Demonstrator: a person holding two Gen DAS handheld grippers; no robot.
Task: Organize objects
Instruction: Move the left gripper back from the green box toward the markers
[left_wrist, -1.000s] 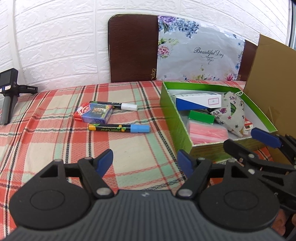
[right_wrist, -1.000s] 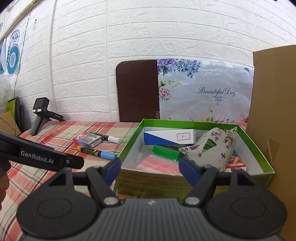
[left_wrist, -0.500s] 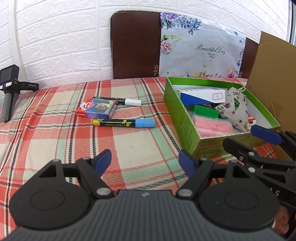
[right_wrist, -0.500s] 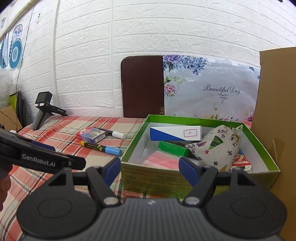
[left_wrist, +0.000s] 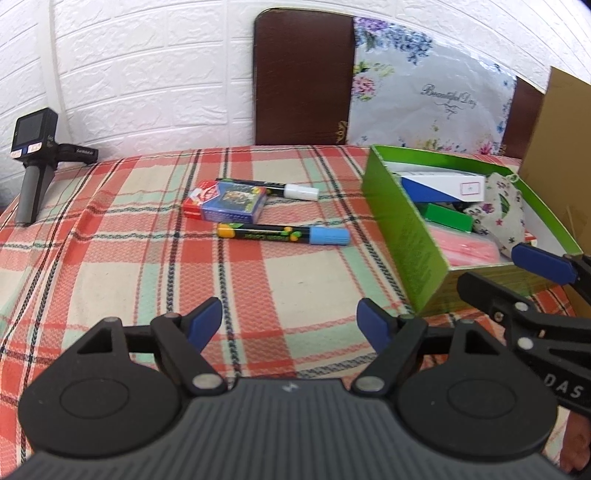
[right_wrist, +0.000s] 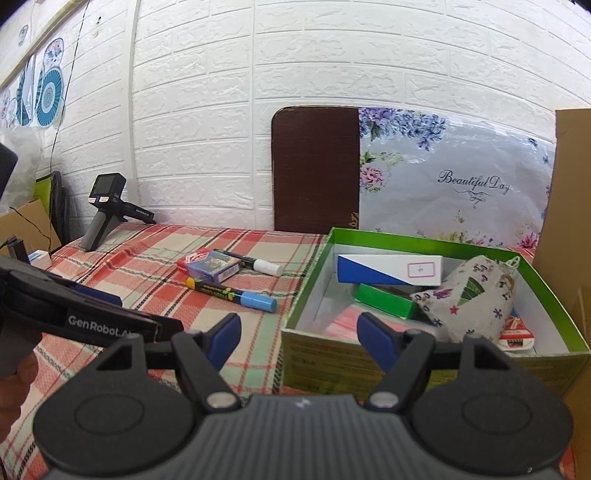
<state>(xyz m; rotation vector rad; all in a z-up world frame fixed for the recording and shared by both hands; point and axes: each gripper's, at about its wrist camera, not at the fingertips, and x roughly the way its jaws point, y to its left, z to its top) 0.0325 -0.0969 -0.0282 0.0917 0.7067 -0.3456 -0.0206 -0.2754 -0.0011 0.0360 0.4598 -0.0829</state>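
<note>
On the worktop (left_wrist: 110, 236), covered in a red, green and cream plaid cloth, three loose items lie in a cluster left of an open green box (left_wrist: 406, 229). The blue-capped marker (left_wrist: 282, 234) lies with its long axis running roughly across the left wrist view, its light blue cap pointing toward the box and its yellow end pointing away; it sits just in front of a deck of playing cards (left_wrist: 229, 201), close to it but whether they touch is unclear. Behind the cards the white-capped marker (left_wrist: 269, 188) lies nearly parallel, its white cap also toward the box, its black barrel partly hidden by the deck. In the box are a long blue and white carton (right_wrist: 391, 269) lying across the far end, a green carton (right_wrist: 384, 301) angled beneath it, a printed drawstring pouch (right_wrist: 472, 295) against the right wall, and a pink packet (left_wrist: 465, 247) on the floor of the box. The left gripper (left_wrist: 290, 323) hangs over bare cloth in front of the markers, its jaws standing wide apart with nothing between them. The right gripper (right_wrist: 299, 338) sits at the box's near left corner, its jaws likewise apart and empty. A handheld device with a small screen (left_wrist: 33, 147) stands at the far left edge by the white brick wall.
</note>
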